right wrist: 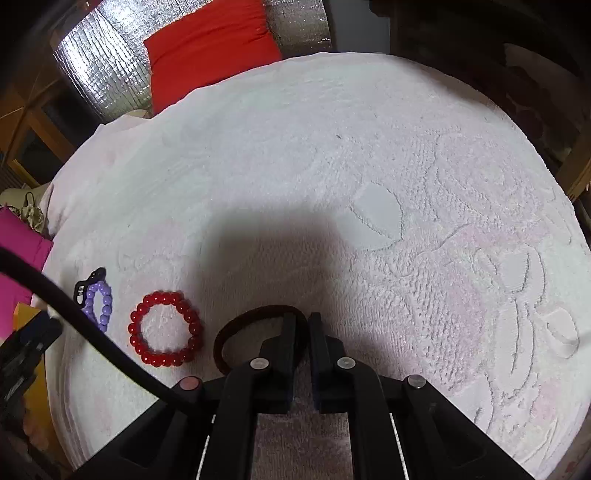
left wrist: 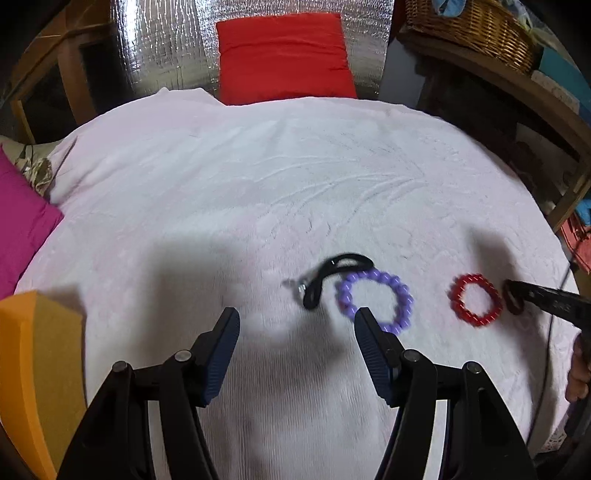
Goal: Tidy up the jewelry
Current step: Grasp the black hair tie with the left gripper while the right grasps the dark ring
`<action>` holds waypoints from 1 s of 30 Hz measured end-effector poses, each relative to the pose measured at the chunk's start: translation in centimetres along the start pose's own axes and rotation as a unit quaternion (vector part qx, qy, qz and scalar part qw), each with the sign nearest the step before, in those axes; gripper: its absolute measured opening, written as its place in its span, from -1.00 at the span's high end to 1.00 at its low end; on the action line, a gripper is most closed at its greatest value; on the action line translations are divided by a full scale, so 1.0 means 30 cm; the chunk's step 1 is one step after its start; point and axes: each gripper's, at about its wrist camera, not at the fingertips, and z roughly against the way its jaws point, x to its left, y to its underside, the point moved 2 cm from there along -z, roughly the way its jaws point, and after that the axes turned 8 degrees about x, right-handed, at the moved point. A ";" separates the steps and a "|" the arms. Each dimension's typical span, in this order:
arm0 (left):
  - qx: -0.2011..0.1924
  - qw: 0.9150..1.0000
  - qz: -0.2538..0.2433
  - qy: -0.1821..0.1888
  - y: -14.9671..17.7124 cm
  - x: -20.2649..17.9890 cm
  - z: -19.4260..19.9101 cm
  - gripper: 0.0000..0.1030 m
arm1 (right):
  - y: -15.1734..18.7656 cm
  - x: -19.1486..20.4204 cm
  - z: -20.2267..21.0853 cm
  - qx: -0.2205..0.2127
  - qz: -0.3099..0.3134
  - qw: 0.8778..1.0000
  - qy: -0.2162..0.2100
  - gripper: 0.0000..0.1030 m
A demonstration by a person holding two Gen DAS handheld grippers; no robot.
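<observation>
Your right gripper (right wrist: 302,321) sits low in the centre of its own view with the fingers pressed nearly together, pinching a dark maroon band (right wrist: 236,332) whose loop curves out to the left of the fingertips. Your left gripper (left wrist: 297,321) is spread wide at the bottom of its view, holding nothing, with white towel (left wrist: 258,177) between the pads.

From the left wrist you see a purple bead bracelet (left wrist: 375,301) lying flat just past the right-hand finger, its lower edge hidden behind that fingertip. A black cord (left wrist: 332,275) with a small metal end curls against the bracelet's upper left side. Farther right lies a red bead bracelet (left wrist: 475,300), and just beside it the maroon band in the right gripper's tip (left wrist: 515,297), at the right edge of frame.

The right wrist view shows the same row from the other side: red bracelet (right wrist: 164,328) at lower left, near the maroon band but apart from it, then the purple bracelet (right wrist: 98,306) and black cord (right wrist: 86,284) at the far left, partly crossed by a black cable (right wrist: 92,332).

Only the left view shows a woven basket (left wrist: 476,33) in the upper right corner with blue cloth in it, and an orange block (left wrist: 37,369) at lower left. A red cushion (left wrist: 284,55) stands at the towel's far edge, a magenta one (left wrist: 22,225) at the left edge.

Bare towel fills the centre and right of the right wrist view, out to its rounded edge.
</observation>
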 end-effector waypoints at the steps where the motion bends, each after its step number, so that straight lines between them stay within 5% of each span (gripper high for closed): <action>1: 0.000 1.000 -0.002 0.002 -0.010 0.001 -0.012 -0.27 | -0.003 0.000 -0.003 0.000 -0.002 1.000 -0.001 0.85; 4: 0.005 1.000 -0.008 0.001 -0.036 0.002 -0.049 -0.16 | -0.009 -0.001 -0.009 -0.002 -0.001 1.000 -0.003 0.85; 12: 0.015 0.999 -0.029 0.018 -0.082 -0.001 -0.110 0.52 | -0.031 0.023 -0.028 -0.005 0.005 1.000 0.006 0.85; 20: 0.003 0.999 -0.029 0.024 -0.059 -0.003 -0.090 0.54 | -0.036 0.013 -0.022 -0.008 -0.002 1.000 -0.014 0.89; 30: -0.028 0.999 0.024 0.028 0.055 0.061 0.089 0.54 | -0.035 0.050 0.054 -0.034 -0.008 0.994 -0.106 0.89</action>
